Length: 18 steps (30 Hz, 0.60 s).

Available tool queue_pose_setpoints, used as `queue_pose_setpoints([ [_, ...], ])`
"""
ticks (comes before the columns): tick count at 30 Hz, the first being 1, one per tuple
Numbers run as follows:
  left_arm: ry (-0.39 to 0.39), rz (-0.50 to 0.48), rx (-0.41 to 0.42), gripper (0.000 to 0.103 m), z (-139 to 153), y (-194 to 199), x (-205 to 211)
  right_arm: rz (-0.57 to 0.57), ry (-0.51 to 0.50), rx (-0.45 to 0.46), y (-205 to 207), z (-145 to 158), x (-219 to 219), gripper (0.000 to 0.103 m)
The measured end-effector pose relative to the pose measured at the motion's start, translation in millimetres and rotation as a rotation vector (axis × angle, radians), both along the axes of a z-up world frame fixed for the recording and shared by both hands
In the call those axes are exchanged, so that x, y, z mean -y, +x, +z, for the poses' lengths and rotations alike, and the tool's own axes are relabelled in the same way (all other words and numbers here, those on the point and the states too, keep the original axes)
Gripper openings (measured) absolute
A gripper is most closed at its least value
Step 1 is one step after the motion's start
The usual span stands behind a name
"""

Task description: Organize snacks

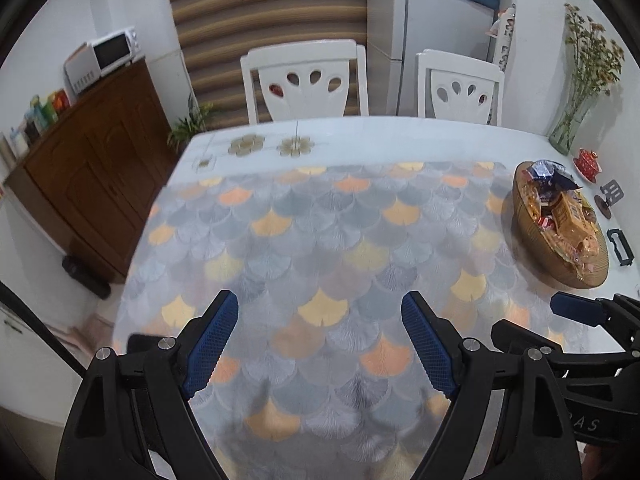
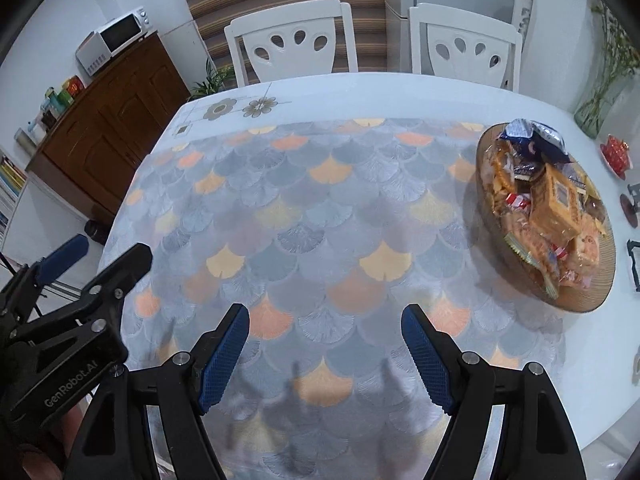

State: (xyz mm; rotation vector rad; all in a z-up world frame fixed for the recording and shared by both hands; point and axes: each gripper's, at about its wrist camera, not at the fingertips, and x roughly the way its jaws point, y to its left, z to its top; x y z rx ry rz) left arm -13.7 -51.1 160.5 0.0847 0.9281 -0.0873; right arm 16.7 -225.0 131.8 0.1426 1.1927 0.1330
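A brown oval basket [image 2: 600,280] at the table's right side holds a pile of snack packets [image 2: 548,200], orange, blue and red-striped. It also shows in the left wrist view [image 1: 524,216] with its snacks [image 1: 560,204]. My left gripper [image 1: 320,312] is open and empty above the scale-patterned tablecloth [image 1: 320,240]. My right gripper [image 2: 326,320] is open and empty over the same cloth [image 2: 320,220], left of and nearer than the basket. Each gripper shows at the edge of the other's view.
Two white chairs [image 2: 292,40] stand at the table's far side. A glass vase with flowers [image 1: 576,120], a red cup on a saucer [image 1: 586,162] and small black stands [image 1: 620,246] sit right of the basket. A wooden cabinet [image 1: 88,168] with a microwave stands at left.
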Motion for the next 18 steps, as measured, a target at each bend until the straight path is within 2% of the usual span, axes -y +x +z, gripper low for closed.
queue_pose_setpoints([
  [7, 0.010, -0.008, -0.044, 0.083, -26, -3, -12, -0.025, -0.002, -0.051, -9, -17, -18, 0.076],
  [12, 0.025, -0.016, -0.093, 0.083, -44, -2, -18, -0.018, -0.059, -0.047, -13, -27, -32, 0.076],
  [18, 0.020, -0.046, -0.146, 0.083, -57, -4, -21, -0.038, -0.062, -0.082, -14, -39, -32, 0.076],
])
